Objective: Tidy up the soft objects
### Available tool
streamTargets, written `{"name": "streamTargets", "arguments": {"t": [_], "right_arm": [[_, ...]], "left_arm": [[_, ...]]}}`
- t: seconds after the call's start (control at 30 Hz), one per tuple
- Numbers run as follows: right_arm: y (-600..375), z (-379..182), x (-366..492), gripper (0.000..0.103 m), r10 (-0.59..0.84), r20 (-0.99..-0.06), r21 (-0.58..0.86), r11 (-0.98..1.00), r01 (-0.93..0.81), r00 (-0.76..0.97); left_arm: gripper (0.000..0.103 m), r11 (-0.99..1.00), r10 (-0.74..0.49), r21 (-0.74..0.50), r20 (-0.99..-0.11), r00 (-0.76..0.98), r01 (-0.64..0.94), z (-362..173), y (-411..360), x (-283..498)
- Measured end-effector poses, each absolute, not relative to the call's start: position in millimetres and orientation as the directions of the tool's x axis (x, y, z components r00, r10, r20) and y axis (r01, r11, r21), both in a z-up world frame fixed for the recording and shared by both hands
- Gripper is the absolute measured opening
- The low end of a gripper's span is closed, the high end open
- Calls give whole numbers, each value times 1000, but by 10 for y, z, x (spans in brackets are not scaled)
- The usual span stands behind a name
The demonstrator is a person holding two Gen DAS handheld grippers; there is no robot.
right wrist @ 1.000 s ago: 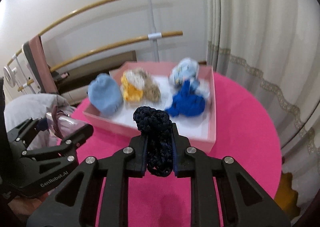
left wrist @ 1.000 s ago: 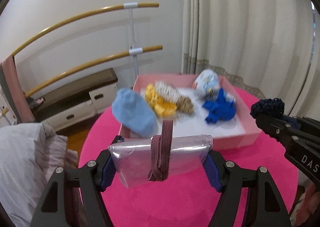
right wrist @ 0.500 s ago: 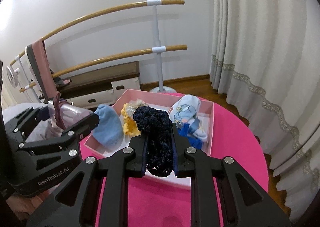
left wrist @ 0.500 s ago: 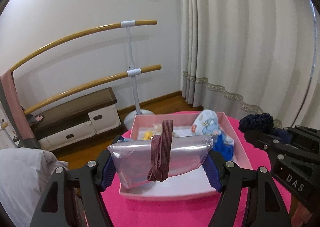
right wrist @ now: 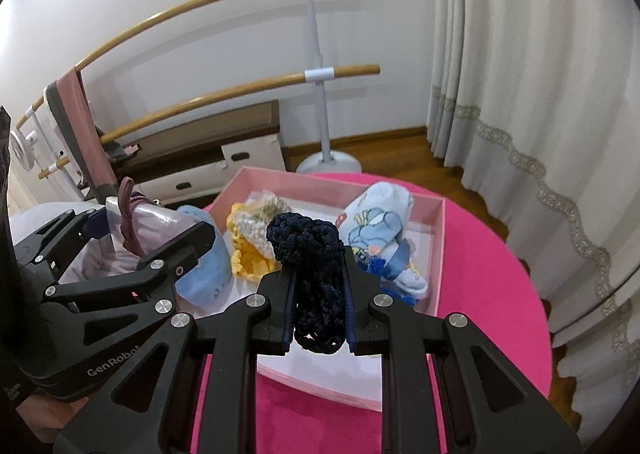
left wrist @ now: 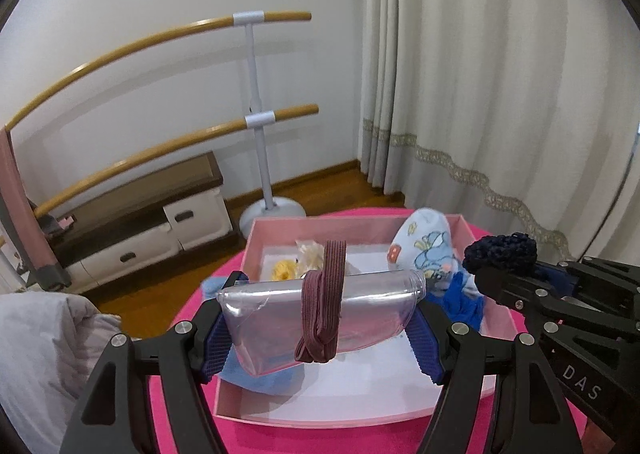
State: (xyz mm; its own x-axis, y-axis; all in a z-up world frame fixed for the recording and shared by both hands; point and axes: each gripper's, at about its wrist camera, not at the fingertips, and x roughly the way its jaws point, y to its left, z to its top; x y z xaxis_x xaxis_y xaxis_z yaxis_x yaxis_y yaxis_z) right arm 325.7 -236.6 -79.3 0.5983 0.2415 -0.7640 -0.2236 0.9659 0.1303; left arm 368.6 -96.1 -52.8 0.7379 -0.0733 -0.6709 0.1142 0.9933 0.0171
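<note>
Grippers raised and tilted back over the pink box (left wrist: 434,416): left gripper (left wrist: 320,318) clamped on a clear pouch (left wrist: 320,314) looped by a maroon hair band (left wrist: 322,306); right gripper (right wrist: 319,294) clamped on a navy crocheted scrunchie (right wrist: 310,250). Box now sits lower in view, its near floor free for release. Farther in, blue cloth (right wrist: 208,274), yellow knit (right wrist: 244,254) and printed socks (right wrist: 376,221) crowd the back; beyond the box, barre (left wrist: 256,117) and curtain (left wrist: 500,93)

Round table w/ pink cloth (right wrist: 500,278), open pink box (right wrist: 438,250) on it, near far edge.
</note>
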Motion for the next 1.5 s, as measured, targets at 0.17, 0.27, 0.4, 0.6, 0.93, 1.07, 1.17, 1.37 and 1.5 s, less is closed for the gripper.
{"name": "streamTargets", "arguments": {"t": [0.17,0.27,0.4,0.6,0.93,1.07,1.17,1.37,1.5], "right_arm": [[-2396,-1006,3363,18,242,-796,143,966,-216,554],[-2409,-1095,3410,20,237,-809,143,967,-212,538],[-2468,-1169,3484,28,218,-819,132,972,-194,531],[-2590,-1211,3506,58,208,-817,140,976,-166,537],[-2652,-1030,3401,103,183,-788,138,983,-121,588],[-2687,-954,3327,103,177,-776,145,984,-103,605],[-2710,-895,3253,103,173,-767,146,985,-94,618],[-2733,-748,3038,103,174,-739,158,984,-85,650],[-2758,-613,2828,103,174,-716,160,984,-83,676]], "left_arm": [[70,993,-74,15,-708,702,119,-670,-984,3936],[71,992,-72,19,-720,690,124,-714,-1003,4054],[76,993,-41,49,-732,680,112,-762,-1060,4164],[89,994,-7,68,-729,684,83,-814,-1107,4238],[99,998,-22,28,-695,719,57,-717,-948,4020],[101,998,-17,32,-680,733,53,-640,-930,3851],[103,998,-19,30,-668,744,52,-579,-906,3718],[103,997,-15,44,-640,768,56,-445,-886,3384],[103,997,-12,49,-622,783,53,-375,-864,3149]]}}
